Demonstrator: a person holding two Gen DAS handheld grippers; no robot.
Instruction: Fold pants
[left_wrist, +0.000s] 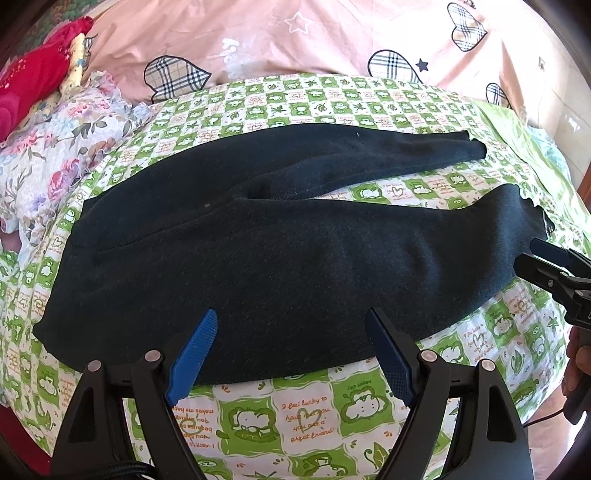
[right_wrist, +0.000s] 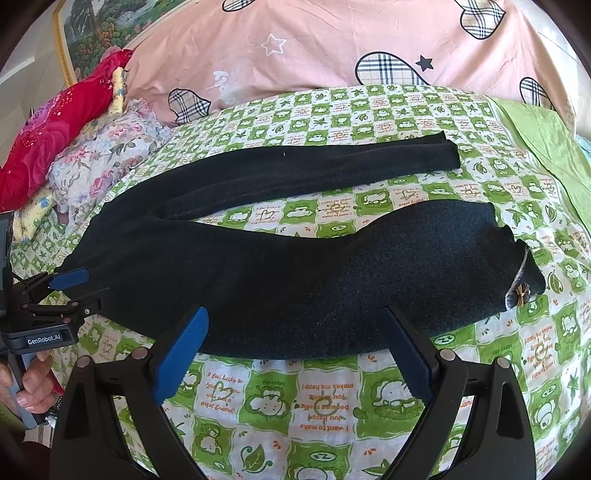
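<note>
Both grippers are held wide open above the near edge of the bed, and nothing is gripped by either. The left gripper (left_wrist: 291, 332) is seen with its blue pads spread over the near hem of the black pants (left_wrist: 258, 251), toward the waist end; in the right wrist view it appears at 9 o'clock (right_wrist: 70, 284), just beside the waistband. The right gripper (right_wrist: 295, 332) is spread the same way over the nearer leg, and in the left wrist view it enters at 3 o'clock (left_wrist: 546, 254), close to that leg's cuff.

The pants are laid flat across a green-and-white checked sheet (left_wrist: 306, 413), waist toward 9 o'clock, legs splayed in a V toward 3 o'clock. A small bow (right_wrist: 520, 294) is seen on the nearer cuff. A pink quilt (left_wrist: 332, 40) with plaid hearts lies at 12 o'clock, and floral bedding (left_wrist: 62, 147) and a red cloth (left_wrist: 33, 81) lie at 10 o'clock.
</note>
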